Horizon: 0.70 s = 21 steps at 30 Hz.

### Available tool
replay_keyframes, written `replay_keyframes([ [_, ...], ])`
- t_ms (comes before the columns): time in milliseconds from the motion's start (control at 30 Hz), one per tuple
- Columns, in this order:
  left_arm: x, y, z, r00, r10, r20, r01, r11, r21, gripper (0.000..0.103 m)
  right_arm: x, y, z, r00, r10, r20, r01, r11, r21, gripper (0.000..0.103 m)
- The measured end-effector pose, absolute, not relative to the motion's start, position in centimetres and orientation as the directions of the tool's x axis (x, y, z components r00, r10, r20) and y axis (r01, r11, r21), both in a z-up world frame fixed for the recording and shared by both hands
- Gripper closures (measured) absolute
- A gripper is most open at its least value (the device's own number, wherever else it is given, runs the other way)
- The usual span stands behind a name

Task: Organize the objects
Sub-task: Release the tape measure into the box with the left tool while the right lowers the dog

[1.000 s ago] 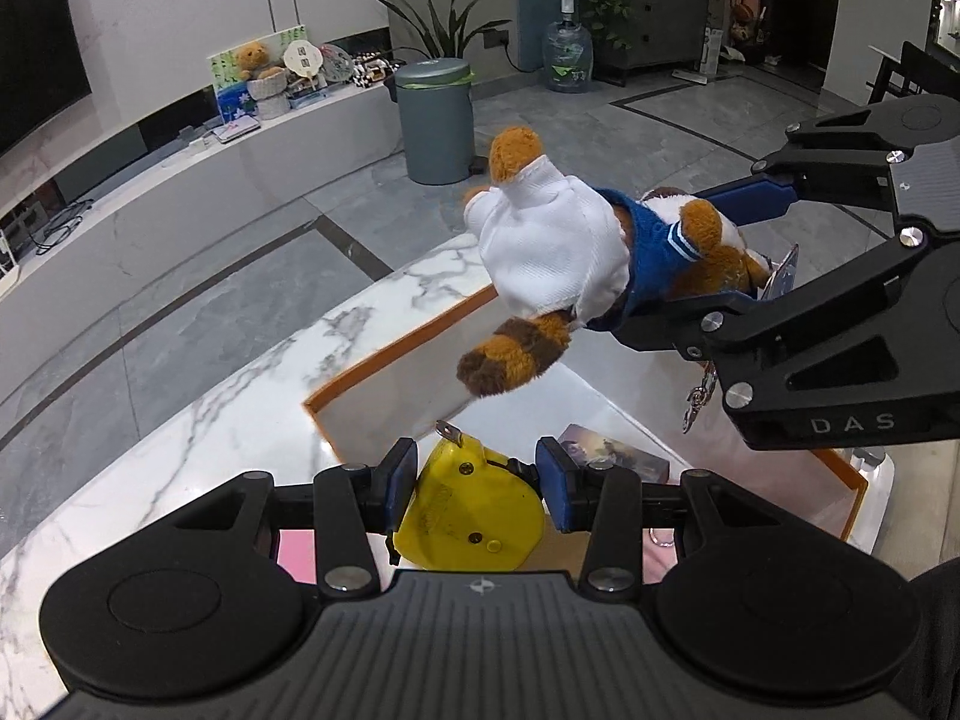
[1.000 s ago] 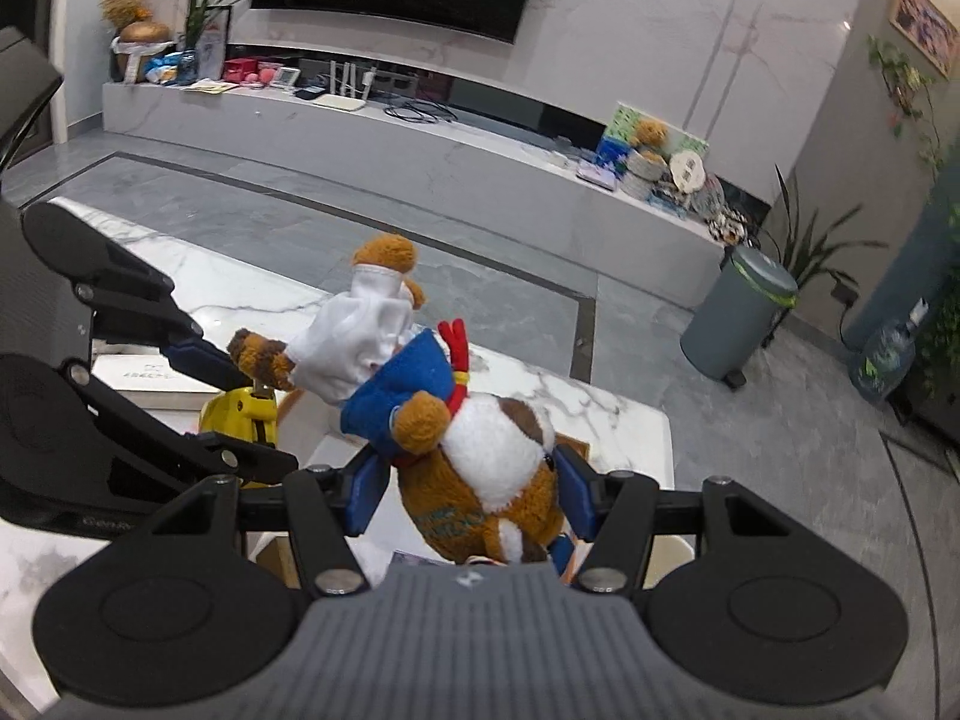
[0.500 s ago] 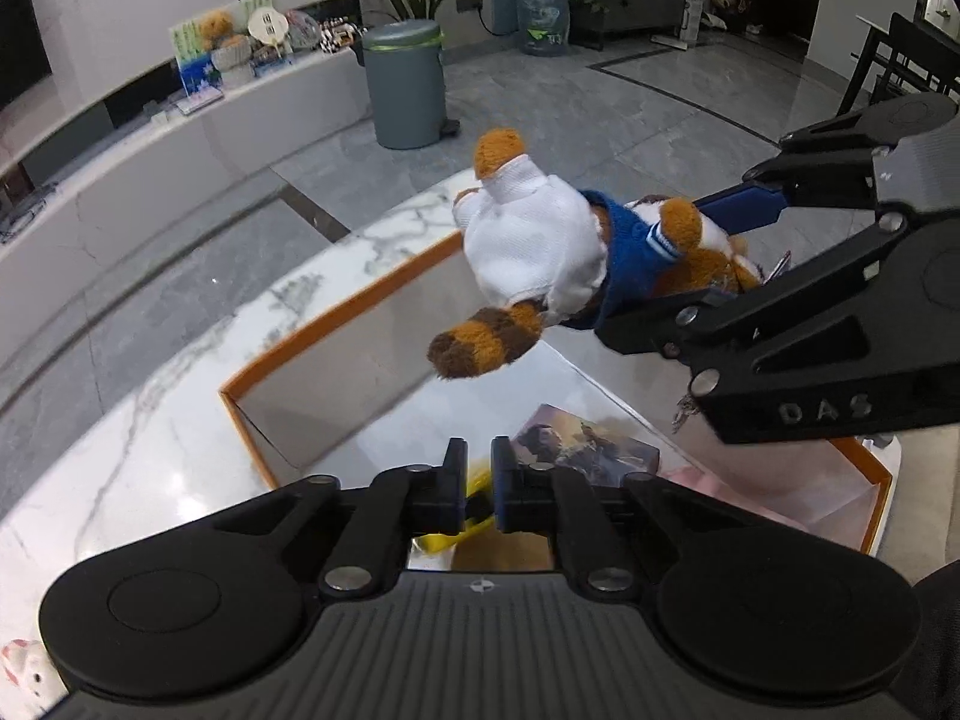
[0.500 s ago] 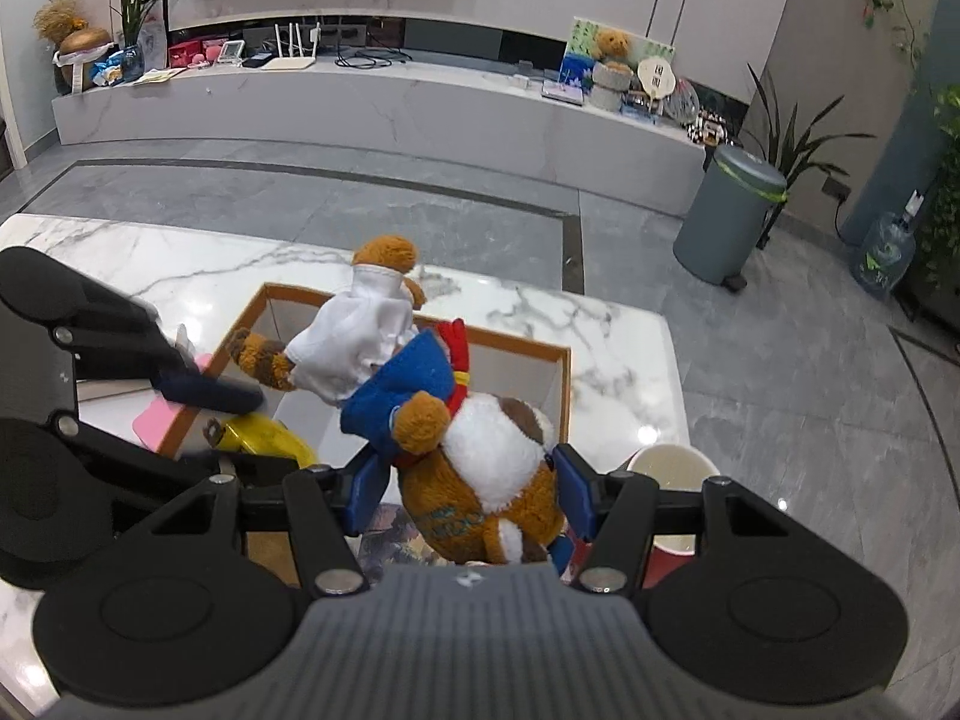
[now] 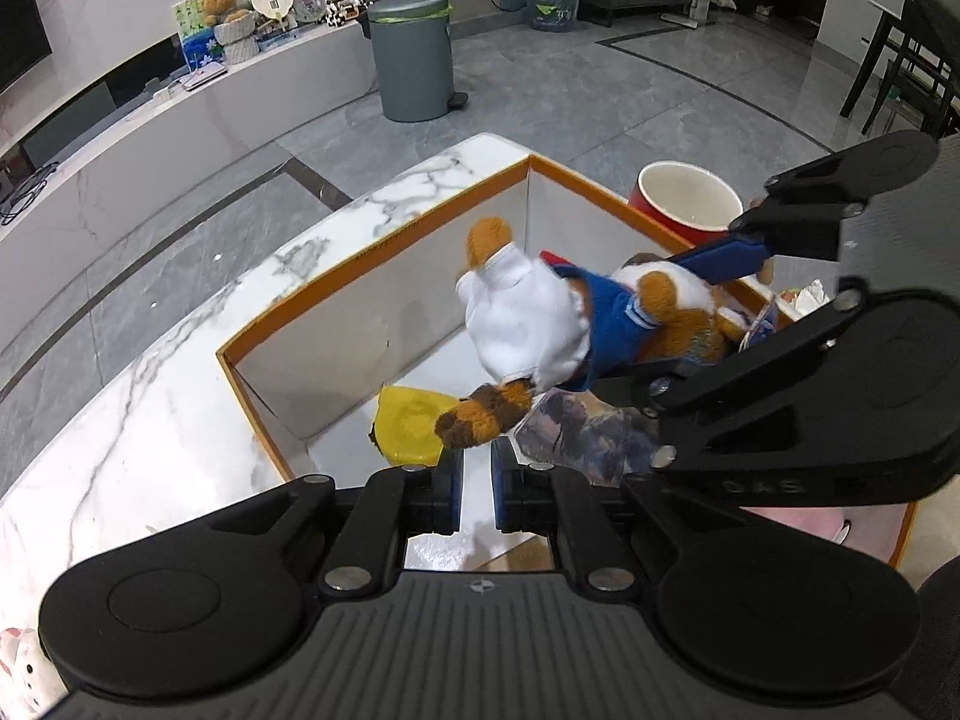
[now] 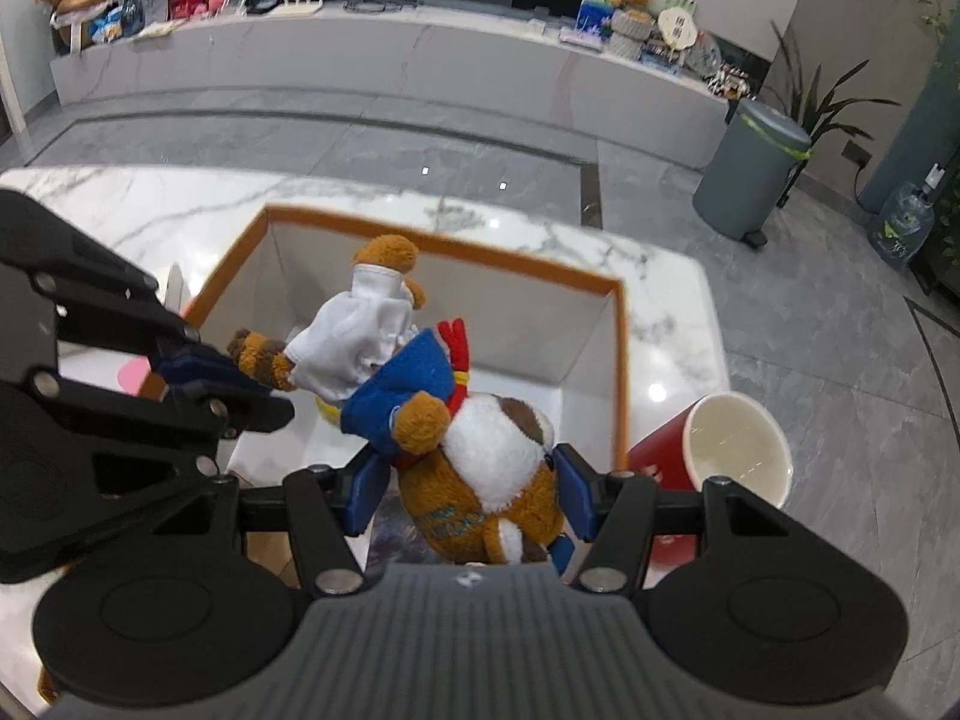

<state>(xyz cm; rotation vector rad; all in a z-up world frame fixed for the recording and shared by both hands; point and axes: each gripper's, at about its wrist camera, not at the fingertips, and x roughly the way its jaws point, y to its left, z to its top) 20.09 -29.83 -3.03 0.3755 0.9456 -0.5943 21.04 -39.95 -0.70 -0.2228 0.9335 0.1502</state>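
Observation:
A brown plush toy (image 6: 480, 456) in a white cap and blue jacket hangs over the open orange-rimmed box (image 6: 456, 246), with my right gripper (image 6: 471, 483) shut on its belly. In the left wrist view the same plush toy (image 5: 540, 324) stretches leftward out of the right gripper (image 5: 678, 315), above the box (image 5: 360, 252). A yellow object (image 5: 411, 429) lies on the box floor by the near left wall. Just above and in front of it my left gripper (image 5: 477, 495) is shut with nothing between its fingers. In the right wrist view the left gripper (image 6: 240, 384) sits by the toy's brown paw.
A picture card (image 5: 576, 432) lies in the box beside the yellow object. A red cup (image 6: 738, 450) with a white inside stands right of the box on the marble table (image 5: 150, 420). Something pink (image 5: 828, 522) shows under the right gripper. A grey bin (image 5: 411, 57) stands on the floor beyond.
My left gripper let go of the yellow object, which now lies in the box, and its jaws closed empty. Both grippers sank toward the box, the plush toy still held.

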Motion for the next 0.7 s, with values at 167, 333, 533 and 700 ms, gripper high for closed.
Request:
replay_keyframes([
  [167, 20.0, -29.9, -3.5, 0.431, -0.298, -0.852, 0.628, 0.777, 0.046, 0.092, 22.3, -39.3, -2.6, 0.572, 0.007, -0.820, -0.219, 0.965, -0.144, 0.042],
  [333, 19.8, -30.0, -4.1, 0.424, -0.287, -0.859, 0.632, 0.773, 0.053, 0.092, 23.8, -38.6, -4.2, 0.565, -0.026, -0.825, -0.228, 0.956, -0.186, 0.042],
  [533, 19.4, -29.9, -4.5, 0.423, -0.280, -0.862, 0.621, 0.782, 0.052, 0.092, 25.6, -37.7, -5.8, 0.571, -0.077, -0.817, -0.277, 0.919, -0.281, 0.042],
  [700, 19.4, -29.9, -4.6, 0.416, -0.289, -0.862, 0.632, 0.774, 0.045, 0.092, 27.2, -37.5, -7.7, 0.547, -0.139, -0.825, -0.309, 0.883, -0.353, 0.042],
])
